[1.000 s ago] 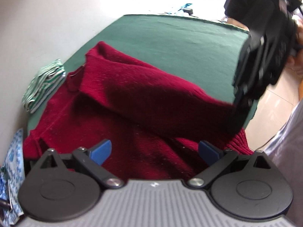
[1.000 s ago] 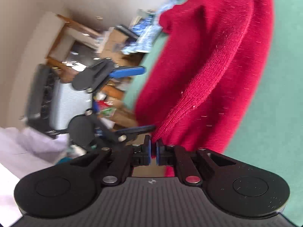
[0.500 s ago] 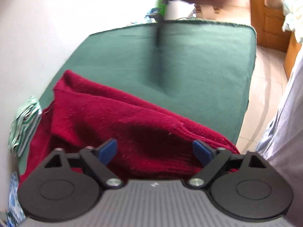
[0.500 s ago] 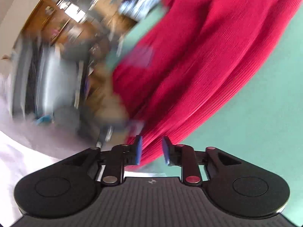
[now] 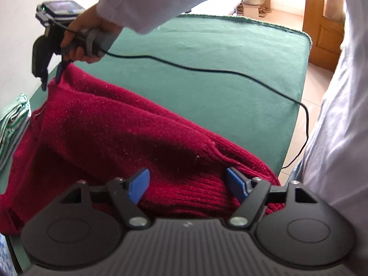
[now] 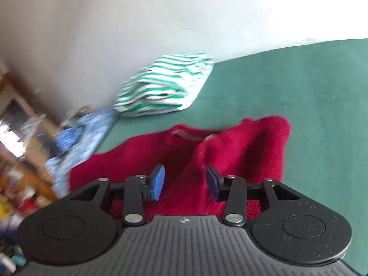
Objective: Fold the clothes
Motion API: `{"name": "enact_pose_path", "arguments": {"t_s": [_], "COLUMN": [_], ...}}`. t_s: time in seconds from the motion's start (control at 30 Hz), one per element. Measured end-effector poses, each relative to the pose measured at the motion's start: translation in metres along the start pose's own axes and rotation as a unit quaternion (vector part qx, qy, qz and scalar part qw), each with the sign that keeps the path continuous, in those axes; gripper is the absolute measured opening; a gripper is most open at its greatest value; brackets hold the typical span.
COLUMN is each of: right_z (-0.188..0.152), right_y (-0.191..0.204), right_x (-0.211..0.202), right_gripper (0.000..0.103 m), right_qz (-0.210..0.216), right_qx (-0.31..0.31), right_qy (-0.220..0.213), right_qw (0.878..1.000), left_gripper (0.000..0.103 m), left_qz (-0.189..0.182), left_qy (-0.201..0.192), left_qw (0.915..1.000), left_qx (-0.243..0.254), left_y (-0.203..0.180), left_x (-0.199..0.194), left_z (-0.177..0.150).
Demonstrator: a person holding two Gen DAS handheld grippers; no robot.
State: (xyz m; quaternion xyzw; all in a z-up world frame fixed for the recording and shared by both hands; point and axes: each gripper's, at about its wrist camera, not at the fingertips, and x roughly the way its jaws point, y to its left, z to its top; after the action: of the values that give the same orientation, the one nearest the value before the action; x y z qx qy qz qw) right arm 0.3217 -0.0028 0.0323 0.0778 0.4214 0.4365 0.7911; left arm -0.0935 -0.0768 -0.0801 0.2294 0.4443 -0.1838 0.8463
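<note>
A dark red knitted sweater (image 5: 110, 138) lies partly folded over on the green-covered table (image 5: 230, 80). My left gripper (image 5: 187, 184) is open at the near edge, its blue pads either side of the ribbed hem without pinching it. In the left wrist view my right gripper (image 5: 51, 80), held by a hand (image 5: 87, 34), is at the sweater's far shoulder corner. The right wrist view shows the right gripper (image 6: 185, 182) open above the sweater (image 6: 241, 156) near its collar, nothing between the pads.
A folded green-and-white striped garment (image 6: 165, 85) sits by the wall past the sweater, also visible at the left edge (image 5: 11, 124). A black cable (image 5: 207, 70) trails across the table (image 6: 322, 115). A person's white coat (image 5: 340, 138) stands at the right. Blue patterned packaging (image 6: 80, 133) lies off the table's end.
The right gripper opened, let go of the sweater's edge and swung across to the far collar end. The left gripper closed in on the ribbed hem, still open.
</note>
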Motion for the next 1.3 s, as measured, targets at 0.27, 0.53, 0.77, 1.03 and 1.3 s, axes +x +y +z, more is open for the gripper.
{"name": "enact_pose_path", "arguments": {"t_s": [0.27,0.53,0.77,1.03,1.3], "right_z": [0.023,-0.003,-0.038,-0.05,-0.028], "right_y": [-0.021,-0.07,-0.064,-0.044,-0.037], "right_x": [-0.031,-0.03,-0.064,-0.045,-0.032], "right_gripper": [0.005,0.019,0.042,0.004,0.028], "right_qz": [0.095,-0.006,0.077,0.047,0.058], "right_qx": [0.042,0.092,0.117,0.086,0.084], "right_qy": [-0.039,-0.014,0.031,0.022,0.02], "right_qw": [0.994,0.996,0.99,0.995,0.995], "left_gripper": [0.085,0.09,0.1,0.102,0.101], "left_qz": [-0.021,-0.038,-0.043,-0.025,0.006], "left_qy": [0.005,0.007,0.008,0.009,0.002], "left_qw": [0.9995,0.9987,0.9975,0.9978,0.9962], "left_qx": [-0.022,-0.032,-0.055,-0.062,-0.086], "left_y": [0.014,0.023,0.028,0.021,0.012], "left_x": [0.005,0.01,0.011,0.01,0.004], "left_z": [-0.002,-0.001,-0.002,0.0,-0.002]}}
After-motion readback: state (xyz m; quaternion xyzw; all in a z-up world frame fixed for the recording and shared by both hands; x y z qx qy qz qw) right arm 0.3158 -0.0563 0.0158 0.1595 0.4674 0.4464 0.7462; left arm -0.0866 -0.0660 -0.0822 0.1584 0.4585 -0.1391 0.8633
